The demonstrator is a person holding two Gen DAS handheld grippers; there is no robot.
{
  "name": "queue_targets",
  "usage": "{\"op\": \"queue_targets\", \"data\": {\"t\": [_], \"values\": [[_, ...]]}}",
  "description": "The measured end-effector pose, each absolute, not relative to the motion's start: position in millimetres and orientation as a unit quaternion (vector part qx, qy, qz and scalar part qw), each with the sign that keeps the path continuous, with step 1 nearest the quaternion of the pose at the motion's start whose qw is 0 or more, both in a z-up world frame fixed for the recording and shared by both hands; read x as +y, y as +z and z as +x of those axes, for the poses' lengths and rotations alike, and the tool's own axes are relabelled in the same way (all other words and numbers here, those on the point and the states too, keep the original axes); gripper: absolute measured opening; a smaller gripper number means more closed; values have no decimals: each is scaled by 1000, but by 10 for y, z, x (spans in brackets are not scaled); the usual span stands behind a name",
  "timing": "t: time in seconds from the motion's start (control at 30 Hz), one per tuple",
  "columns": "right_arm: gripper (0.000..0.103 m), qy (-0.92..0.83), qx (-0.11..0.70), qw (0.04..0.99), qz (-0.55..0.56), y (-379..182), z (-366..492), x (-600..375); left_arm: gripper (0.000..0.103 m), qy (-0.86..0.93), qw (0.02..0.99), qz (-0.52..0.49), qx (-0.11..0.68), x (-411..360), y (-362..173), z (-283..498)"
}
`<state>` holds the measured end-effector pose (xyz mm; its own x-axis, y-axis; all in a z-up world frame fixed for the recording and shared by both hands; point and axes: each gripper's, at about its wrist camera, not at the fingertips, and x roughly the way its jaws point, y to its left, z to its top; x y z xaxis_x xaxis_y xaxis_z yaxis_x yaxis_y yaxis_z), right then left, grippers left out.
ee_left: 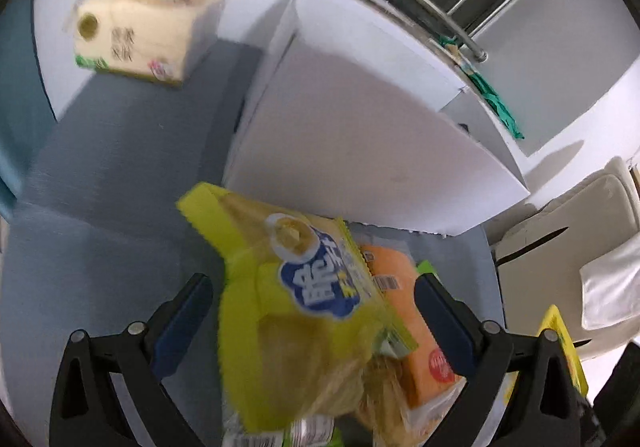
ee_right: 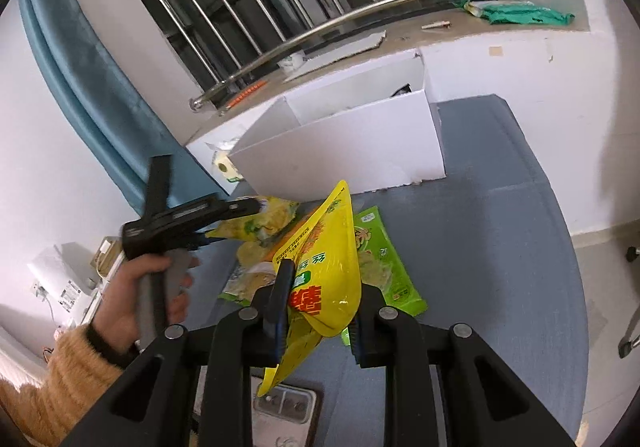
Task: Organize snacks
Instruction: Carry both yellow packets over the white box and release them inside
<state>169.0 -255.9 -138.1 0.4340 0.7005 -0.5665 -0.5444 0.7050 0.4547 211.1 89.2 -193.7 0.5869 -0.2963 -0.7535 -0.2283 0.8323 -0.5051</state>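
While the right gripper (ee_right: 316,311) held its fingers clamped on the yellow snack bag (ee_right: 324,259), lifted clear of the grey tabletop (ee_right: 500,247), the bag's long axis ran from the lower centre of the frame up toward the white box (ee_right: 348,155), which lay straight ahead in the upper centre. Seen from the left wrist, the left gripper (ee_left: 316,315) stood wide open, straddling the lime-green snack bag (ee_left: 288,307) without pressing it; an orange packet (ee_left: 404,307) lay just beside. By my judgement, the right hand's bag was the one placed to reach the box first.
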Motion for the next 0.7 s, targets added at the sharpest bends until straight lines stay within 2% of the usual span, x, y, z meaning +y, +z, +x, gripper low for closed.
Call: {"op": "queue_targets", "data": {"t": [0.03,0.07,0.13,0.3,0.53,0.7], "values": [[25,372,380,840,105,-1363,1673,-2568,71,-25,839,-299,455,898,-1983,2123],[25,374,378,840,108,-1358,1655,-2586,59,-20,838,-298,456,908,-2011,2128],[25,374,376,841,107,-1341,1625,-2606,46,-22,844,-301,443,944,-1979,2077],[25,375,379,838,115,-1371,1617,-2655,44,-26,873,-267,407,945,-1750,1814],[25,378,372,839,120,-1339,1695,-2612,43,-29,931,-147,332,631,-1069,1288],[25,381,348,850,105,-1086,1889,-2489,43,-36,950,-115,290,597,-616,1364]]}}
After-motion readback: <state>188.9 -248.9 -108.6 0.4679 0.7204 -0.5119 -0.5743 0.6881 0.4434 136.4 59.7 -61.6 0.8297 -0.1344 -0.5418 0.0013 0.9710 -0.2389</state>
